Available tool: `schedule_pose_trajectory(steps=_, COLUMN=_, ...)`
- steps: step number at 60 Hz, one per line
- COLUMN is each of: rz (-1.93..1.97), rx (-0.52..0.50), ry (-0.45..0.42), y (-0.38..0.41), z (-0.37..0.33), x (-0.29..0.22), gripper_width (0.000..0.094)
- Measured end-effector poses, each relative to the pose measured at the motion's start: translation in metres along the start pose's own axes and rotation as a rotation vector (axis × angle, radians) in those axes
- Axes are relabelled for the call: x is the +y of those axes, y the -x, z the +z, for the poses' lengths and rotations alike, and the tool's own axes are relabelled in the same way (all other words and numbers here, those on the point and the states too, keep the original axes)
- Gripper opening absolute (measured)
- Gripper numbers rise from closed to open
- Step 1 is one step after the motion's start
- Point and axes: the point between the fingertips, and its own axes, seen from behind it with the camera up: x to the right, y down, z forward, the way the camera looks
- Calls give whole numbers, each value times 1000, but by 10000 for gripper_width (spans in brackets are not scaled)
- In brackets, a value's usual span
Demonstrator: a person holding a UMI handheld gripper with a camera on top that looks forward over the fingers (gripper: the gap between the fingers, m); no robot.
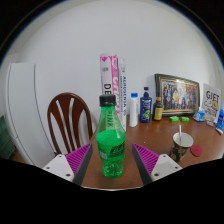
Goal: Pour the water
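A green plastic bottle (111,140) with a label stands upright on the brown wooden table (165,135), between my two fingers. My gripper (112,150) is open, with a narrow strip of table showing on each side between the bottle and the purple pads (80,158). A dark cup (180,147) with a straw stands on the table beyond my right finger, to the right of the bottle.
Behind the bottle stands a tall white carton (113,82), with a white bottle (133,108) and a blue bottle (146,105) to its right. A framed photo (177,95) and a gift box (211,103) stand at the back right. A wooden chair (68,120) is on the left. A small red cap (196,152) lies by the cup.
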Motion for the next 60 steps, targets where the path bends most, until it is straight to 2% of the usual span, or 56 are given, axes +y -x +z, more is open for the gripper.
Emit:
schedule_pose_trajectory(steps=6, rz=17, rx=40, ry=-8, y=-6, z=26, x=6, gripper_width=682)
schedule_pose_trajectory(steps=11, rz=15, rx=22, ry=-27, y=-2, z=39, x=6, gripper_width=548)
schedule_pose_trajectory(steps=14, rz=-7, rx=28, ry=-44, y=-3, z=42, x=3, gripper_width=531)
schedule_pose_trajectory(steps=28, rz=-34, rx=5, ry=-65, y=1, z=46, x=2, gripper_width=295)
schedule_pose_trajectory(steps=35, rz=24, rx=7, ry=-68, y=-5, z=43, x=-6, gripper_width=296)
schedule_pose_trajectory(steps=42, rz=173, rx=-30, ry=-117, y=-10, z=32, x=-42, gripper_width=295)
schedule_pose_trajectory(steps=53, rz=834, rx=-210, ry=-169, y=-39, z=20, x=-105, gripper_width=296)
schedule_pose_trajectory(steps=60, rz=1309, rx=-335, ry=-204, y=-75, z=20, x=-128, gripper_width=296)
